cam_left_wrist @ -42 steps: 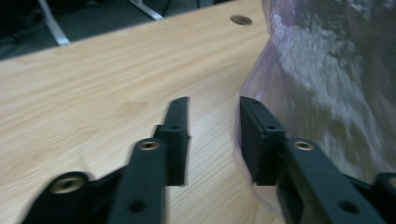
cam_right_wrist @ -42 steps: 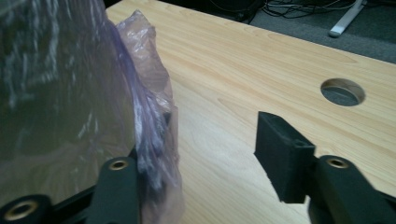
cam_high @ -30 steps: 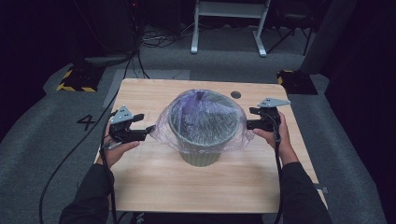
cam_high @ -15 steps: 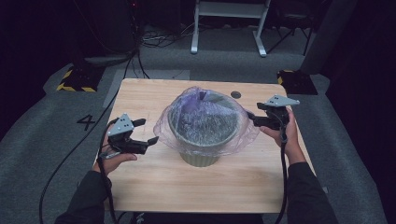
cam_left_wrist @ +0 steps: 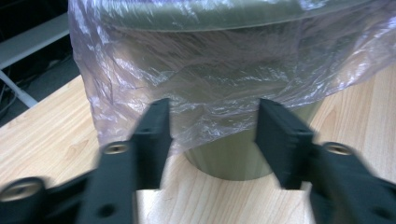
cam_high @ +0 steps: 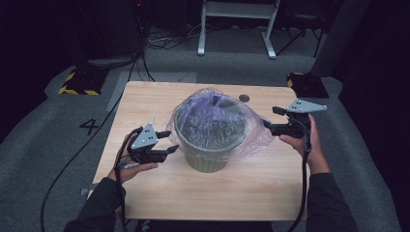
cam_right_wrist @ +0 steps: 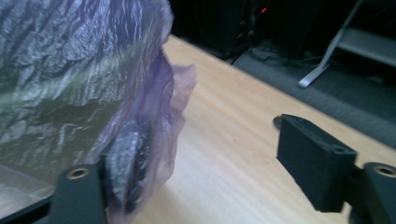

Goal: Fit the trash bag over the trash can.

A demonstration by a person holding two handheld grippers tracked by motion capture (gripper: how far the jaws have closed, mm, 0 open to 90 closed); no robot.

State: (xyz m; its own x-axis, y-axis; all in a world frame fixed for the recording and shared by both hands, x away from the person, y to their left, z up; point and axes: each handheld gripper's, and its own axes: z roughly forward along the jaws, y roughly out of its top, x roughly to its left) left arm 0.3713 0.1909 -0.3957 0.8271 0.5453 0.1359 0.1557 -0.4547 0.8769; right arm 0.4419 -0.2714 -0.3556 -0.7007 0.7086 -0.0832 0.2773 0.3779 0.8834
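Note:
A pale green bin (cam_high: 208, 162) stands mid-table under a clear, purple-tinted plastic bag (cam_high: 212, 116) that domes over its rim. My left gripper (cam_high: 170, 140) sits low at the bin's left side. In the left gripper view its jaws (cam_left_wrist: 212, 112) have just been closing, still apart, with the bag's (cam_left_wrist: 210, 70) hanging hem and the bin wall (cam_left_wrist: 233, 158) just past the tips. My right gripper (cam_high: 270, 117) is at the bag's right edge. Its jaws (cam_right_wrist: 210, 135) have just been opening and stand wide, film (cam_right_wrist: 70, 70) draped over one fingertip (cam_right_wrist: 128, 154).
The wooden table (cam_high: 241, 193) has a small dark round disc (cam_high: 244, 98) at its far side. Grey carpet surrounds it, with a floor mark "4" (cam_high: 89, 126), yellow-black striped blocks (cam_high: 77, 84) and a white stand (cam_high: 237, 24) behind.
My left gripper let go of the bag's left side, dropped toward me and came in low by the bin. My right gripper drew slightly outward. The bag now domes higher.

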